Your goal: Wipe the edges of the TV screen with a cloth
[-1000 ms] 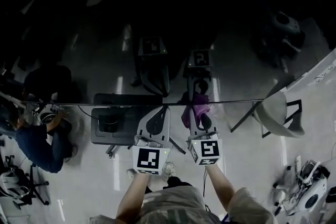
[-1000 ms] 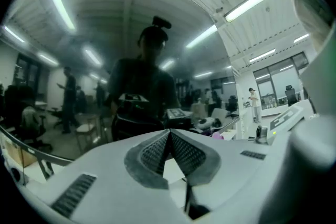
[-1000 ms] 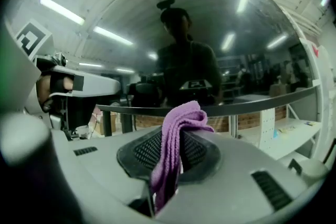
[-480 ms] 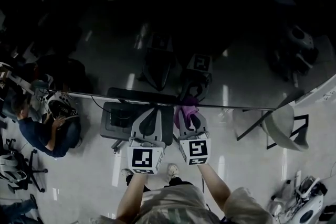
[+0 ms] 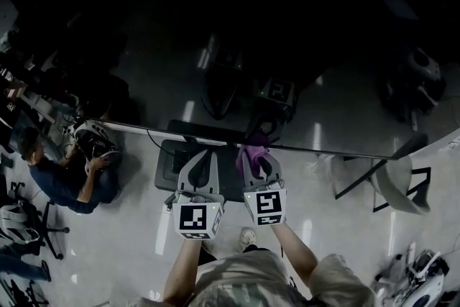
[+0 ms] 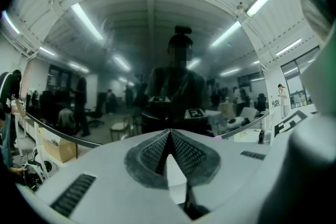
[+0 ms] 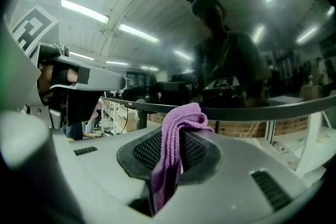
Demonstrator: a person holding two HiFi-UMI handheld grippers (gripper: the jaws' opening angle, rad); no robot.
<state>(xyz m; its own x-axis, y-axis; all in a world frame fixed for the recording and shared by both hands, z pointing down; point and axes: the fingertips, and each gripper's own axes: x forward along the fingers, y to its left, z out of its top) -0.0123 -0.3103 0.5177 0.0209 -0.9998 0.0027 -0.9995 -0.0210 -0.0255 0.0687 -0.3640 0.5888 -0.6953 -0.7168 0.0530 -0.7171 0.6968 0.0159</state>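
Note:
The dark TV screen (image 5: 287, 47) fills the upper part of the head view and mirrors the room. Its thin near edge (image 5: 345, 152) runs across the middle. My right gripper (image 5: 257, 156) is shut on a purple cloth (image 5: 249, 153), which rests against that edge. In the right gripper view the cloth (image 7: 176, 134) hangs folded between the jaws, with the screen's edge (image 7: 252, 110) just beyond. My left gripper (image 5: 203, 156) is close beside it on the left, shut and holding nothing. Its closed tips (image 6: 169, 132) point at the glass (image 6: 168, 60).
A dark stand base (image 5: 176, 163) sits under the screen beside the left gripper. A seated person (image 5: 50, 172) is at the far left with gear on the floor. A chair (image 5: 388, 187) stands at the right, with white equipment (image 5: 424, 284) at the bottom right.
Both grippers and the cloth have slid left along the screen's near edge, closer to the stand base. The head view has also shifted.

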